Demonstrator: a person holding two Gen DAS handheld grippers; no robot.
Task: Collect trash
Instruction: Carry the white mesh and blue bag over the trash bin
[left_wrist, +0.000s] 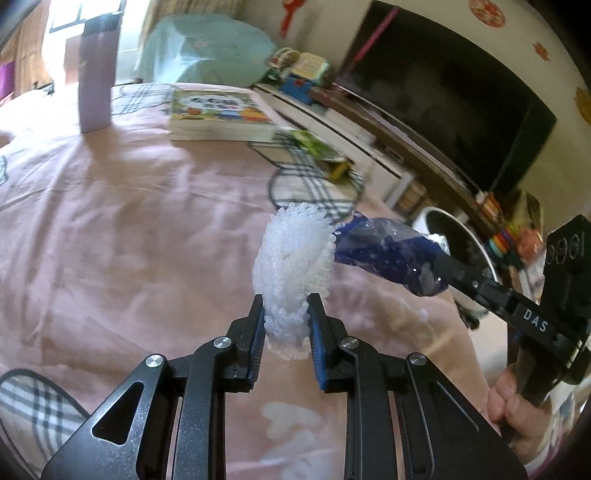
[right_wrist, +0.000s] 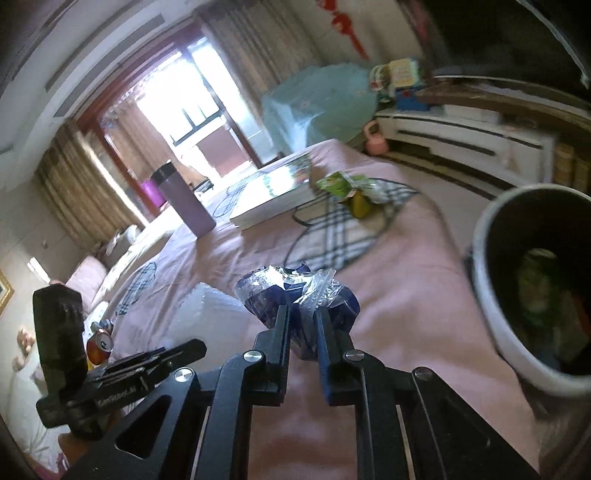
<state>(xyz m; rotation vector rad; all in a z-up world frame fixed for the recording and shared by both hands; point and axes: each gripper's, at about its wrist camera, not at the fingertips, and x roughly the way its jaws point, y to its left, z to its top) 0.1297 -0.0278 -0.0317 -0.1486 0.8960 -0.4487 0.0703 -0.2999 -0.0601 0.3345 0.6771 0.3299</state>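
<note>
My left gripper (left_wrist: 286, 301) is shut on a white foam net sleeve (left_wrist: 291, 251), which stands up between its pads above the pink bedsheet (left_wrist: 129, 229). My right gripper (right_wrist: 303, 310) is shut on a crumpled blue and clear plastic wrapper (right_wrist: 295, 291). In the left wrist view that wrapper (left_wrist: 384, 251) hangs just right of the foam, almost touching it. A white bin with a black liner (right_wrist: 487, 280) stands off the bed's right edge, with trash inside it. A green snack wrapper (right_wrist: 343, 186) lies farther along the bed.
A book (right_wrist: 273, 192) and a purple tumbler (right_wrist: 184, 199) stand at the far end of the bed. A drink can (right_wrist: 99, 345) lies at the left. A white TV cabinet (right_wrist: 461, 136) and a dark screen (left_wrist: 443, 92) line the right wall.
</note>
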